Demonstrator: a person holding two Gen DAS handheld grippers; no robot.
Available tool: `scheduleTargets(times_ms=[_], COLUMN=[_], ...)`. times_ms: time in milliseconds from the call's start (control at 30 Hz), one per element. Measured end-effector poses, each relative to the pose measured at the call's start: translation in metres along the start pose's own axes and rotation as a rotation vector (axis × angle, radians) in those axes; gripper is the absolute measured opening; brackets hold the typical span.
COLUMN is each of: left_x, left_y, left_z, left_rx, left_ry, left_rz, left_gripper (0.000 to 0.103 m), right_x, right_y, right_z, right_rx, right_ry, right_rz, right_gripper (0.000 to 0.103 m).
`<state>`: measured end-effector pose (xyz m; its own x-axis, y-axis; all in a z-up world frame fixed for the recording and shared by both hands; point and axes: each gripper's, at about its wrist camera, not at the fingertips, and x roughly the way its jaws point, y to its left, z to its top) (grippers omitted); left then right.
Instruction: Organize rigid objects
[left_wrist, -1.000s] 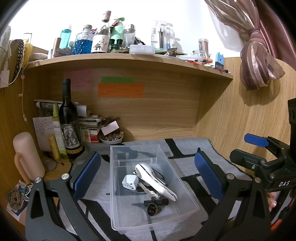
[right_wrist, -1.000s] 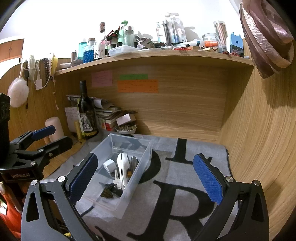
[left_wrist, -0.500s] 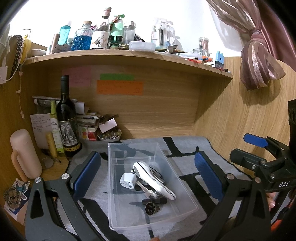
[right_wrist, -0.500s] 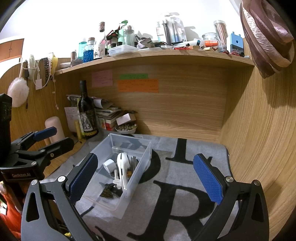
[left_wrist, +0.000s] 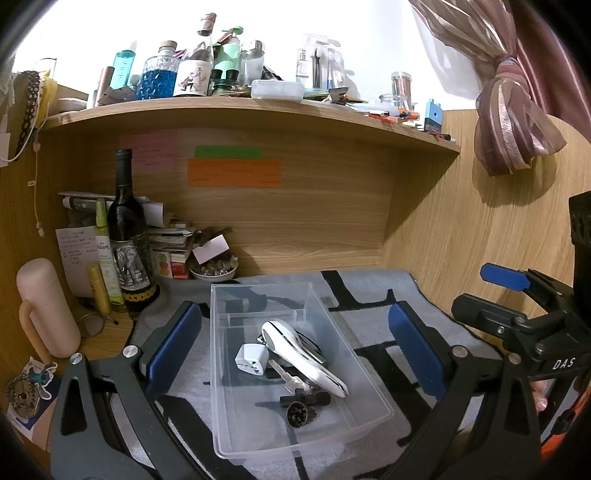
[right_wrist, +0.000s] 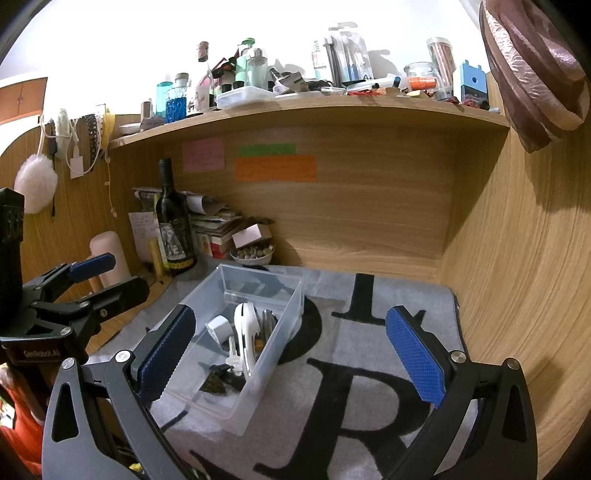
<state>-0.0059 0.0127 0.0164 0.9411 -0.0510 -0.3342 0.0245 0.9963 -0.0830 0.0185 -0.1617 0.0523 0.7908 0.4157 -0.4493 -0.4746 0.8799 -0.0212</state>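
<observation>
A clear plastic bin (left_wrist: 369, 398) (right_wrist: 284, 295) sits on a grey mat with black letters. Inside lie a long white curved device (left_wrist: 303, 350) (right_wrist: 245, 332), a white plug adapter (left_wrist: 251, 360) (right_wrist: 218, 326), a key (left_wrist: 290, 378) and a small black round part (left_wrist: 297, 413). My left gripper (left_wrist: 295, 354) is open and empty, its pads either side of the bin and above it. My right gripper (right_wrist: 291, 354) is open and empty, to the right of the bin over the mat. Each gripper shows in the other's view (left_wrist: 517, 317) (right_wrist: 74, 295).
A wine bottle (left_wrist: 127, 236) (right_wrist: 173, 225), a pink flask (left_wrist: 48, 310), a bowl of stones (left_wrist: 214, 267) (right_wrist: 253, 254) and stacked papers crowd the back left corner. A cluttered shelf (left_wrist: 240, 107) overhangs. Wooden walls close the back and the right.
The left wrist view has shifted slightly, so the bin sits a little lower and more central between the pads. The right gripper has not visibly moved.
</observation>
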Motion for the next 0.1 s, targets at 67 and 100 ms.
scheduleTargets(times_ms=[67,100], left_x=[0.0004,0.001], left_y=[-0.0002,0.0018], left_z=[-0.0001,-0.0001], left_rx=[-0.004,-0.008], left_ry=[0.002,0.005], left_rz=[0.0,-0.002], left_gripper=[0.103,0.103], right_x=[0.0007,0.0013], right_y=[0.0011,0.002], right_z=[-0.0003,0.0002], right_rx=[0.0,0.001], right_ry=[0.002,0.004], right_rz=[0.0,-0.002], right_gripper=[0.103,0.103])
